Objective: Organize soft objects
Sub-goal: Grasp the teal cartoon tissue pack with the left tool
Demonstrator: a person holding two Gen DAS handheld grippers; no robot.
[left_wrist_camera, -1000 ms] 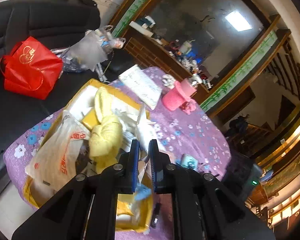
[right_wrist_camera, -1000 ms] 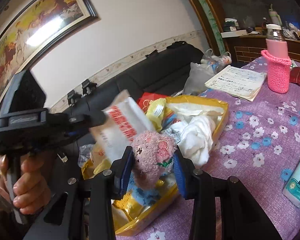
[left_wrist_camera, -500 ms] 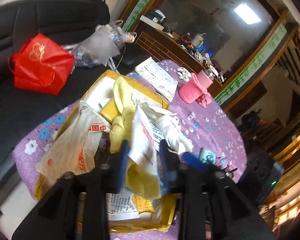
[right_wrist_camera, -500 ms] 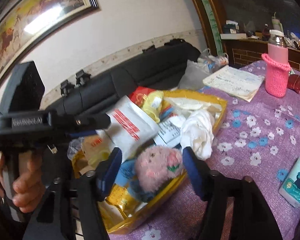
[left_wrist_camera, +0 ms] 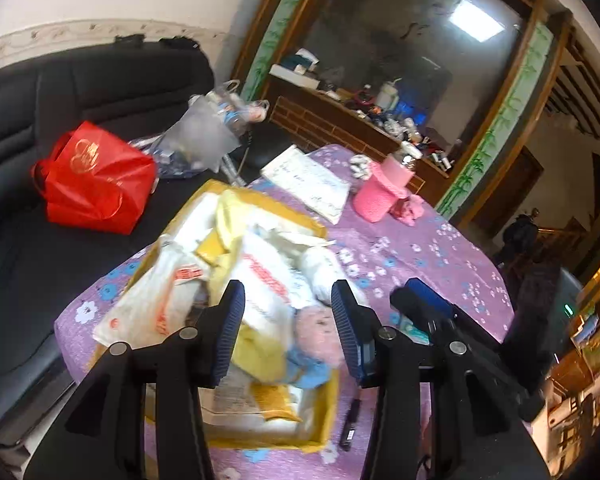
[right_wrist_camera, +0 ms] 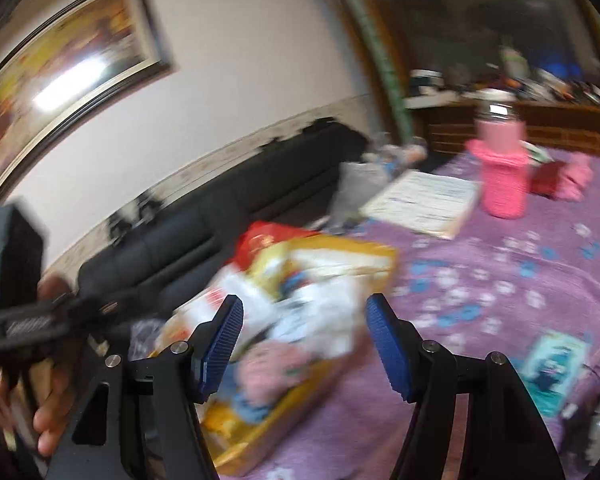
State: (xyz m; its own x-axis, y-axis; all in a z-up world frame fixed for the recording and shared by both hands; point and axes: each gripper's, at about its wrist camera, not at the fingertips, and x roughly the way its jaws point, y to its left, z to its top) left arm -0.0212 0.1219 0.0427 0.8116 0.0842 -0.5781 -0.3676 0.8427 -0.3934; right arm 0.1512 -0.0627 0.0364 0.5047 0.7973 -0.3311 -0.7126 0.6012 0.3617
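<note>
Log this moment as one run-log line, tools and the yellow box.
left tool: opening, empty | right tool: open, empty | pink plush: lying in yellow box | box: full of soft items

Black sofa, framed painting

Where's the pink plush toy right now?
In the yellow box on the purple tablecloth: the pink plush toy lies at its near end, beside the white packet, free of both grippers.

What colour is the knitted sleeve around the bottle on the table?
Pink; the knitted sleeve shows most sharply in the left wrist view.
</note>
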